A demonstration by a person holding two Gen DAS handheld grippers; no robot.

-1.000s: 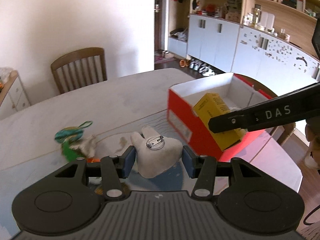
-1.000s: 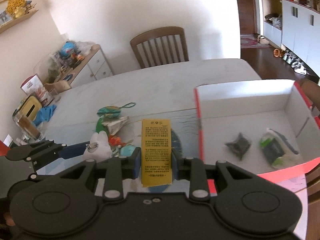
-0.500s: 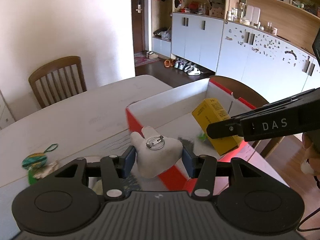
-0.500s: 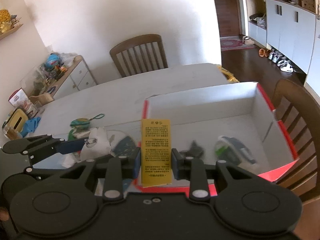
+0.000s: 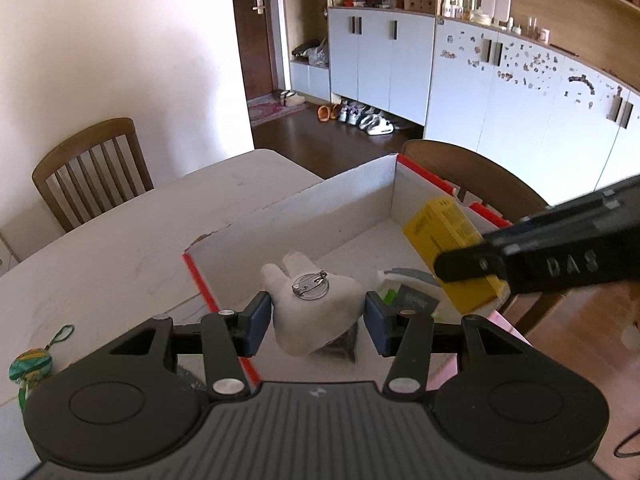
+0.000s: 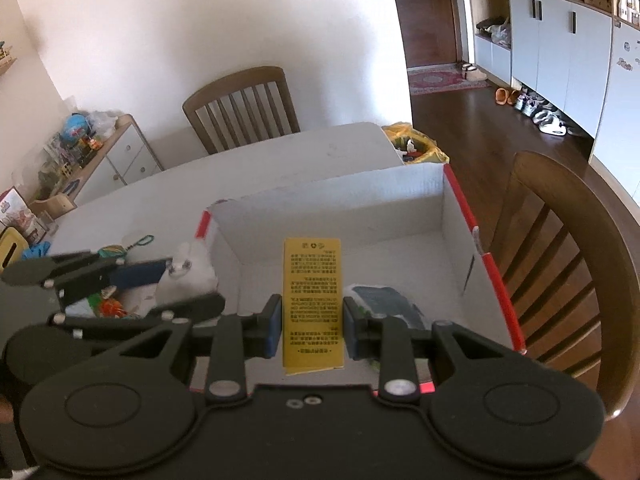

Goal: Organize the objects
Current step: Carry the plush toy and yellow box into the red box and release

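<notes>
Both loads are now carried over the red box (image 6: 496,268): yellow carton (image 6: 312,304) gripped lengthwise in right fingers (image 6: 273,326), white plush (image 5: 316,304) clamped in left fingers (image 5: 256,324), box floor directly below.

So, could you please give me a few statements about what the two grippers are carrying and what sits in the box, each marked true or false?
1. The left gripper holds a white plush toy with a round pin on it. True.
2. The right gripper is empty. False: its jaws clamp a yellow box.
3. The red cardboard box has nothing inside. False: a dark packet already lies on its floor.
4. A green and orange pouch lies on the table outside the red cardboard box. True.
5. The yellow box is above the red cardboard box. True.
</notes>
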